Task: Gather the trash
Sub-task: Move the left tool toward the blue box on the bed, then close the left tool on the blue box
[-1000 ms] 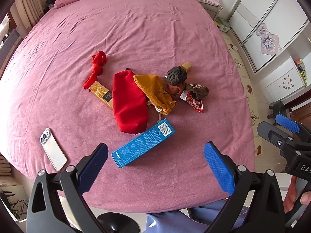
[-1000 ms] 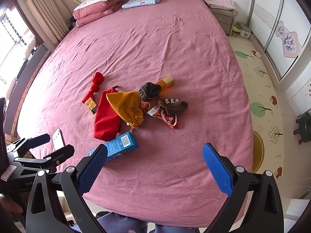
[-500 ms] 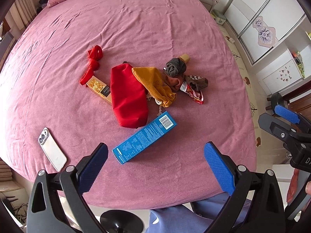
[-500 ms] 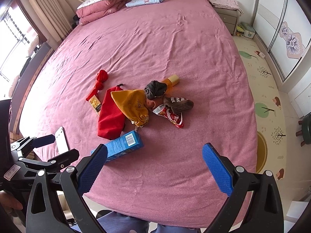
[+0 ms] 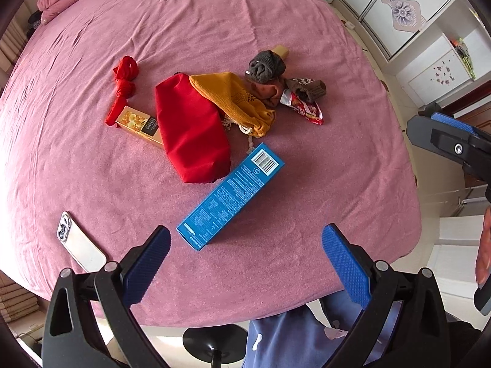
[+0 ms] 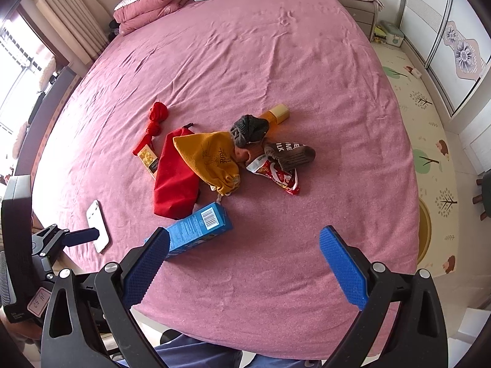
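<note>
Now | blue box (image 5: 230, 197) flat, barcode end away | left gripper (image 5: 245, 266) spread

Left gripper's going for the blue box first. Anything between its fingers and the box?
Nothing visible. The blue box lies alone on the bedspread, just ahead of the open left gripper. The red pouch sits past its far end, the phone off to the left.

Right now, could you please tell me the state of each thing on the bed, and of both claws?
Left claw: open, empty, above the bed edge.
Right claw: open, empty.
Blue box: lying flat, closed.
Red pouch: lying flat, partly under the yellow bag.
Yellow bag: lying on its side, drawstring end toward the blue box.
Snack wrapper: torn open, crumpled.
Phone: face down.
Gold box: lying flat.
</note>
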A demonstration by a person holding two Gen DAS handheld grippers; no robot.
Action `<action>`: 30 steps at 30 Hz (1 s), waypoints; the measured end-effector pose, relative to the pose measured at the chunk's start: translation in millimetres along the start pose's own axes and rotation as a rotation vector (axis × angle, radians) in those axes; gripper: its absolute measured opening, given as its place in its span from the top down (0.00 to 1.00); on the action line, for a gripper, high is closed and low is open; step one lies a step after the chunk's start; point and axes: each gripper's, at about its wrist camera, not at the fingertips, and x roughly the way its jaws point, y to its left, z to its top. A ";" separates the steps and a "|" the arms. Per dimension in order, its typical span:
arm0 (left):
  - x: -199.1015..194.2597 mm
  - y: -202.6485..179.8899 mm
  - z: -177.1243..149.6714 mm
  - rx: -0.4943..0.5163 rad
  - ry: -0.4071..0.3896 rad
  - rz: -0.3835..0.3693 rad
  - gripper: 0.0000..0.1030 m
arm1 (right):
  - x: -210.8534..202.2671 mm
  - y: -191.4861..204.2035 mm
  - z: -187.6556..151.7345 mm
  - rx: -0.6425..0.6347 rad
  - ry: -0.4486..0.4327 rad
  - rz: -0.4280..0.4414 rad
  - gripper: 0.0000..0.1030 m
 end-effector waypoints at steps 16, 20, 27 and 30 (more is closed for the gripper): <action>81.4 11.4 19.7 0.161 0.095 -0.041 0.04 | 57.5 -1.8 0.6 0.067 0.051 0.001 0.08; 108.3 8.2 23.1 0.240 0.125 -0.026 0.04 | 70.1 -9.5 -1.4 0.088 0.072 -0.006 0.08; 154.3 8.1 24.4 0.294 0.183 -0.010 0.11 | 90.2 -21.4 -3.6 0.110 0.106 -0.017 0.08; 165.7 7.2 24.8 0.301 0.199 -0.019 0.15 | 96.2 -23.5 -2.0 0.113 0.117 -0.019 0.08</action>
